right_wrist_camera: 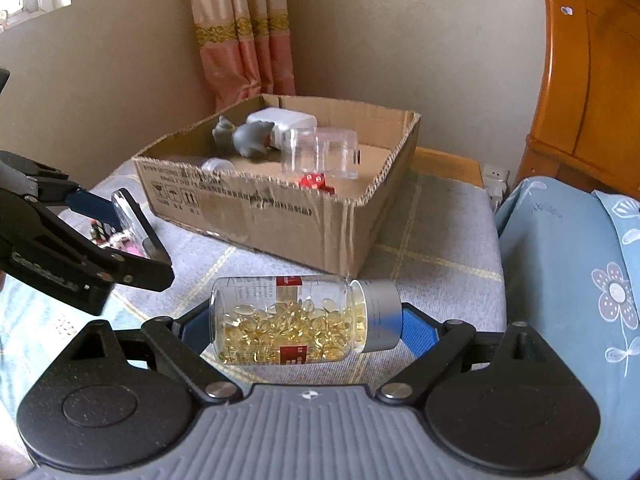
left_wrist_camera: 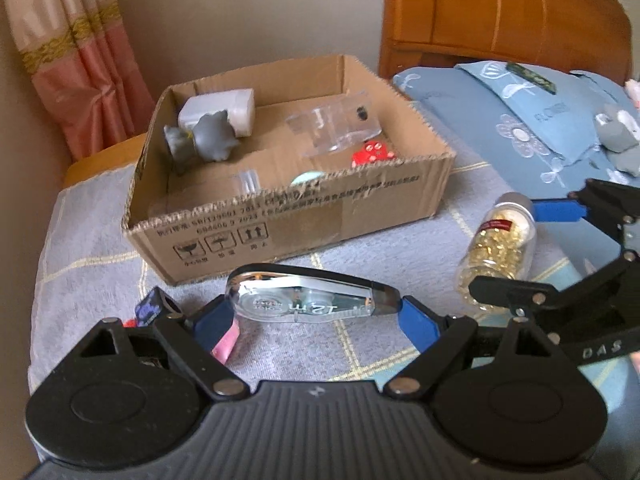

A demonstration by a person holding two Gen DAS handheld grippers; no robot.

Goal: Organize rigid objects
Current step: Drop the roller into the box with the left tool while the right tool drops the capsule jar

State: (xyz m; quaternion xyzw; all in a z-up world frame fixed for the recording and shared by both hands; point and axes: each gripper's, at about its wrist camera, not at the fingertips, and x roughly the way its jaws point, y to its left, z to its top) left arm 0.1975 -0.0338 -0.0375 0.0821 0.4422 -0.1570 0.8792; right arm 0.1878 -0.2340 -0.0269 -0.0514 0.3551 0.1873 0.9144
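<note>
two grippers share this scene, and each one pinches an object above a grey checked cloth [left_wrist_camera: 100, 248]. in the left wrist view, our left gripper [left_wrist_camera: 316, 312] holds a clear correction tape dispenser [left_wrist_camera: 308, 296] lengthwise, its blue fingers [left_wrist_camera: 420, 324] pressed against the two ends. the open cardboard box [left_wrist_camera: 300, 208] sits just beyond it at 12 o'clock. at 3 o'clock in the same view we see our right gripper [left_wrist_camera: 532, 252] reaching in from the edge.

in the right wrist view, our right gripper is clamped on a clear bottle of yellow capsules [right_wrist_camera: 296, 320], lying on its side with the silver cap [right_wrist_camera: 380, 316] pointing toward 3 o'clock. one blue finger meets the cap; the other meets the bottle's base. the box stands past it at 12 o'clock.

inside the box we see a grey toy figure [right_wrist_camera: 244, 138] against a white block [right_wrist_camera: 284, 122] near the far side, a clear plastic container [right_wrist_camera: 320, 152] beside them, and red dice [right_wrist_camera: 314, 182] by the near wall. a blue floral pillow [right_wrist_camera: 580, 280] lies at 3 o'clock, with a wooden headboard [right_wrist_camera: 588, 80] behind it.
</note>
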